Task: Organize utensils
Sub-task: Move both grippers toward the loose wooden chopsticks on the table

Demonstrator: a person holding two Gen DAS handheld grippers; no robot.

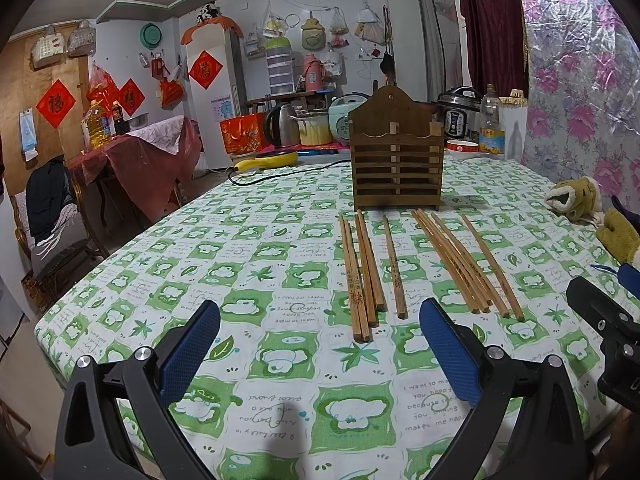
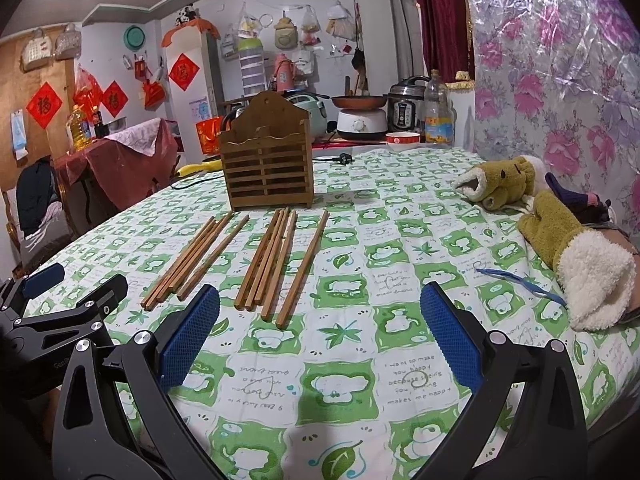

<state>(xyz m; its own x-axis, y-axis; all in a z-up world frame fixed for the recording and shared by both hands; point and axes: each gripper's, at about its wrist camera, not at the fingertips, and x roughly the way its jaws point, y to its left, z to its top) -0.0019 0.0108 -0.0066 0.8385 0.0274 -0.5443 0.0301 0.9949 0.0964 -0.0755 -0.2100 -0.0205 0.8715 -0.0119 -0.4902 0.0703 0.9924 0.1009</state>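
Wooden chopsticks are lying loose in two groups on a green-and-white checked tablecloth, their far tips nearly reaching a slatted wooden holder that is standing upright just behind them; plush mittens are resting off to the right; the left gripper and right gripper are hovering short of the sticks, jaws spread wide and holding nothing; judging by this, sorting is only beginning; the next move is calling for closing on one stick.

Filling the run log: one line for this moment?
left gripper open | right gripper open | chopsticks on table | wooden holder empty-looking, upright
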